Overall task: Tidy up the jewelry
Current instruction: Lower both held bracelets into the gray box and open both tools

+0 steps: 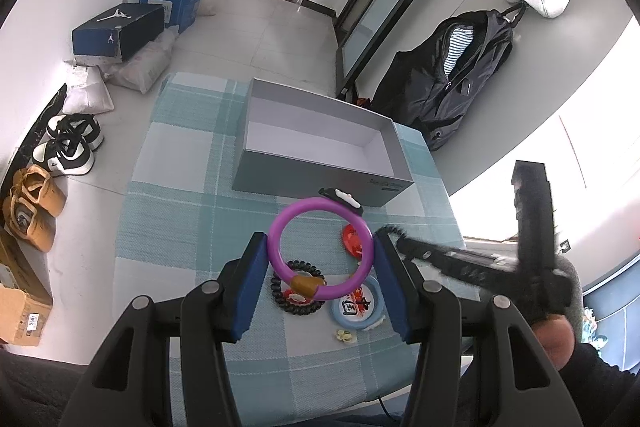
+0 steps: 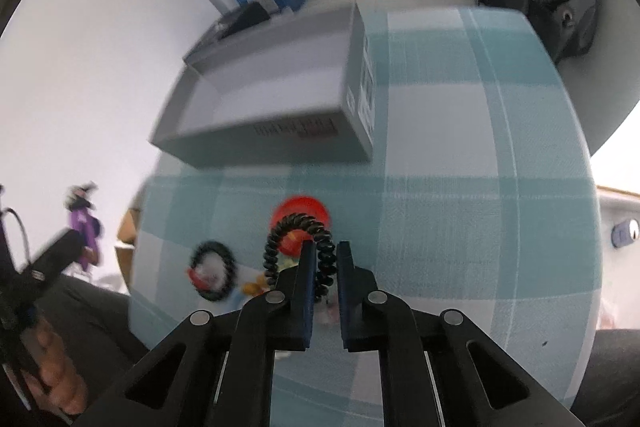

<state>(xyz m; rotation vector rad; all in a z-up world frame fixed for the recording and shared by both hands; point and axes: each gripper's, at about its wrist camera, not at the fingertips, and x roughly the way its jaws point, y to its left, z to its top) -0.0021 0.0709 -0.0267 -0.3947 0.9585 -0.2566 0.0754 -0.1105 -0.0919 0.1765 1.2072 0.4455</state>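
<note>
My left gripper [image 1: 320, 247] is shut on a purple ring bracelet [image 1: 282, 263] with a tan bead and a black-and-white charm, held above the checked cloth. Below it lie a black coil hair tie [image 1: 296, 289], a red piece [image 1: 352, 241], a blue-rimmed round badge [image 1: 356, 309] and a small yellow flower [image 1: 345, 337]. My right gripper [image 2: 325, 247] is shut on a second black coil hair tie [image 2: 298, 239], lifted over the red piece [image 2: 302, 213]. The open grey box [image 1: 320, 143] stands beyond, also in the right wrist view [image 2: 276, 99].
The table with the teal checked cloth [image 1: 188, 211] is small; its edges fall off left and right. Shoes [image 1: 68, 143], shoe boxes [image 1: 120, 27] and bags lie on the floor to the left. A black jacket [image 1: 452, 79] hangs at the right wall.
</note>
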